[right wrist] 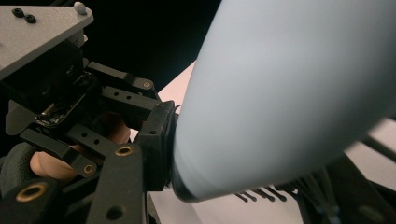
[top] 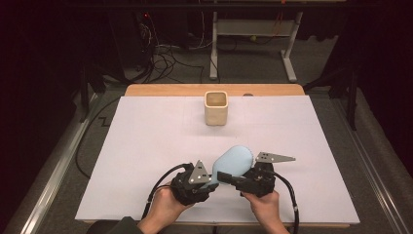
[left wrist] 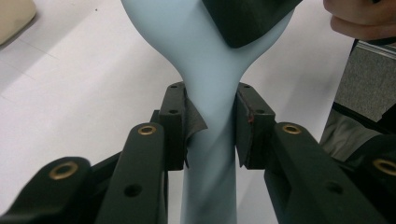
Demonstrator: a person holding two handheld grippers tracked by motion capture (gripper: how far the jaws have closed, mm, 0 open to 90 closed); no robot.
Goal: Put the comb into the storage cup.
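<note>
Left tool [left wrist: 209, 123] clenched on the narrow neck of the light blue brush [top: 233, 162], raised above the white counter [top: 146, 146] near its front edge. Right tool [top: 229, 178] clamped against the brush's broad head, beige cup [top: 216, 108] well apart behind.

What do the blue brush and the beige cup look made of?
Blue brush: looks like smooth plastic with a matte, even pale-blue skin and soft highlights; dark bristles show under its head. Beige cup: matte, thick rounded walls, no gloss; possibly ceramic or moulded plastic, too small to tell.
</note>
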